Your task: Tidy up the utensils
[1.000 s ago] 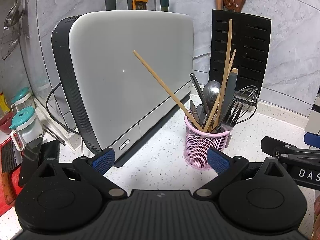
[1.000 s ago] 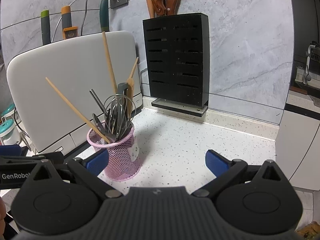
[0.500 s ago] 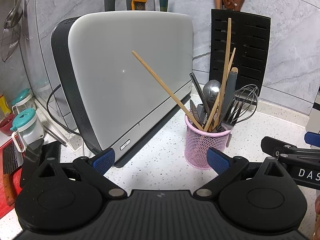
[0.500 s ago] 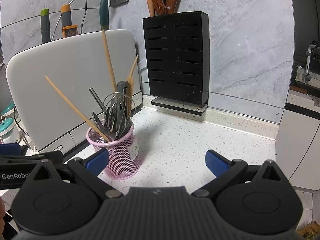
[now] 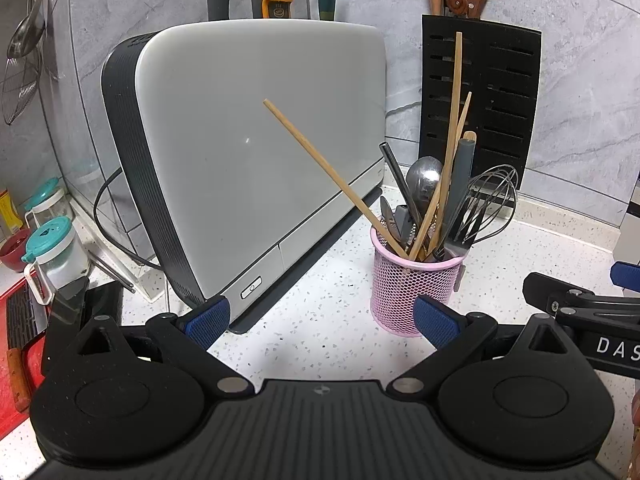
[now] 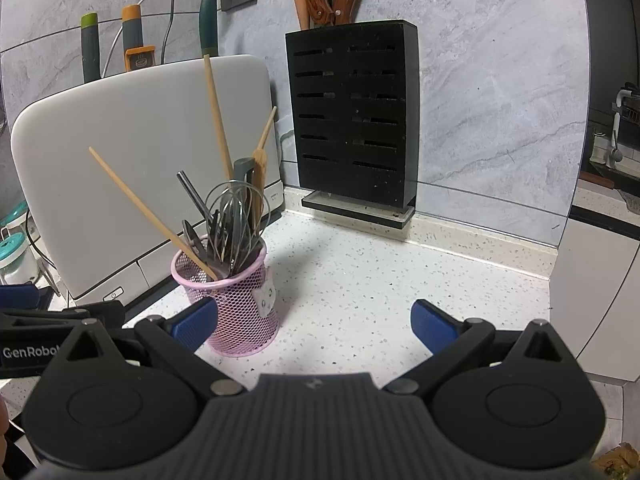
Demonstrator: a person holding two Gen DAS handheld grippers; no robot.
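while both my left gripper (image 5: 320,318) and right gripper (image 6: 314,320) gape empty, the pink utensil holder (image 5: 414,284) stands ahead on the worktop (image 6: 380,280).

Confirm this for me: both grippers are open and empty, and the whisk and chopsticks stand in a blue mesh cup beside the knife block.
Wrong on colour only: the mesh cup is pink, as the right wrist view shows. The whisk and chopsticks do stand in it, and both grippers are open and empty.
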